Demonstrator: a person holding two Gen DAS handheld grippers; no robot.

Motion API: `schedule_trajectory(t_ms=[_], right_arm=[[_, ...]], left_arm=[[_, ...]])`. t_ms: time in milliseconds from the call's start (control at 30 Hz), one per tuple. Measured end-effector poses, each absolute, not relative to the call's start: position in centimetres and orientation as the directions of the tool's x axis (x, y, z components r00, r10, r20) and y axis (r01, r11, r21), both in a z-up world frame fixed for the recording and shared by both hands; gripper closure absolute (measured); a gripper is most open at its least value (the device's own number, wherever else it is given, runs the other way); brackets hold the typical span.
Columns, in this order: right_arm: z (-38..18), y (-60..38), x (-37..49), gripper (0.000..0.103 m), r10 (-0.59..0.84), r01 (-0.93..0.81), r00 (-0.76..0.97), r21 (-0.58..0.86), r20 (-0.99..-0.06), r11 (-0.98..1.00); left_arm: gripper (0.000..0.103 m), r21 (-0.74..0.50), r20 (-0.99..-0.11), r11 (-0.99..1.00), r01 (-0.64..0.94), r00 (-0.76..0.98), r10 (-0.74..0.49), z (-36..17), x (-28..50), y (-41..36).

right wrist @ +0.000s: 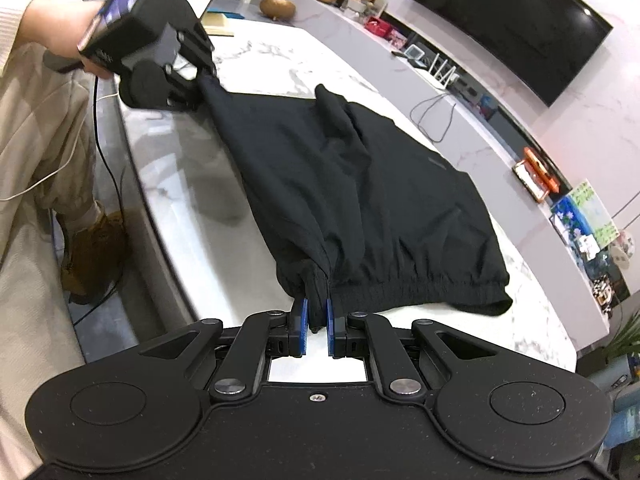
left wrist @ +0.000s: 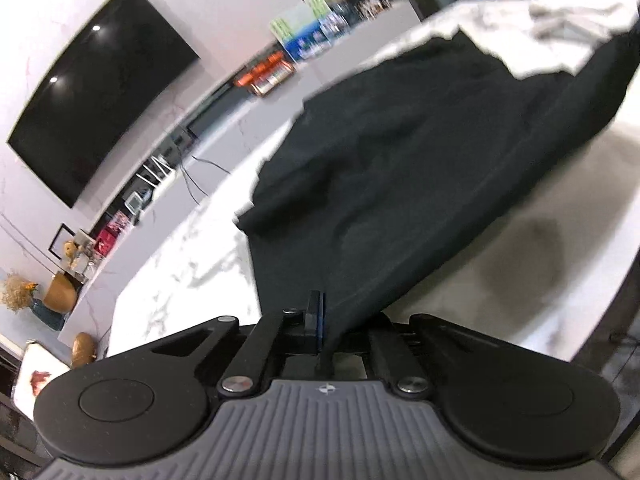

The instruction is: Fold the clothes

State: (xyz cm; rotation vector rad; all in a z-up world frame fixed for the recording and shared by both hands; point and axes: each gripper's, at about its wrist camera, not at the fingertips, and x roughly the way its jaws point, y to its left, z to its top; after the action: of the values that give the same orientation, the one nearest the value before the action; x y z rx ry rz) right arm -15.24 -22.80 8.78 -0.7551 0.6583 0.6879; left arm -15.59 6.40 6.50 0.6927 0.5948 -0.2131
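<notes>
Black trousers (right wrist: 360, 184) lie stretched along the marble bench (right wrist: 280, 60), near its front edge. Right claw (right wrist: 317, 326) pinches the elastic waistband; left claw (right wrist: 204, 76) grips the far leg end, lifted slightly.

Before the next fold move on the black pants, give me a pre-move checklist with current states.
1. Right gripper shut on the waistband of the black pants: ok.
2. Left gripper clamped on the leg end: ok, cloth runs into its jaws.
3. Near edge tensioned between grippers: ok, it runs fairly straight.
4. Pants flat on the marble table: not ok, a fold stands up mid-leg and the waistband is bunched.
5. Fold path clear: not ok, a white garment lies over the waist end in the left wrist view.
6. Both layers in each grip: cannot tell.
</notes>
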Motion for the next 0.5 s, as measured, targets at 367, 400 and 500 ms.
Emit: schedule_trajectory(t_ms=[367, 400, 500], right_arm=[[14.5, -23.9, -19.2, 0.096, 0.355, -0.738, 0.598, -0.321, -0.718, 0.594], [15.2, -23.9, -19.2, 0.096, 0.355, -0.736, 0.6, -0.321, -0.717, 0.596], [16.9, -24.2, -19.0, 0.096, 0.356, -0.727, 0.604, -0.309, -0.713, 0.614]], left_arm=[[0.102, 0.58, -0.506, 0.727, 0.367, 0.862, -0.031, 15.2, -18.9, 6.2], [0.102, 0.597, -0.505, 0.71, 0.373, 0.862, -0.027, 15.8, -18.7, 5.9], [0.102, 0.638, -0.494, 0.674, 0.372, 0.87, -0.013, 16.5, -17.0, 5.1]])
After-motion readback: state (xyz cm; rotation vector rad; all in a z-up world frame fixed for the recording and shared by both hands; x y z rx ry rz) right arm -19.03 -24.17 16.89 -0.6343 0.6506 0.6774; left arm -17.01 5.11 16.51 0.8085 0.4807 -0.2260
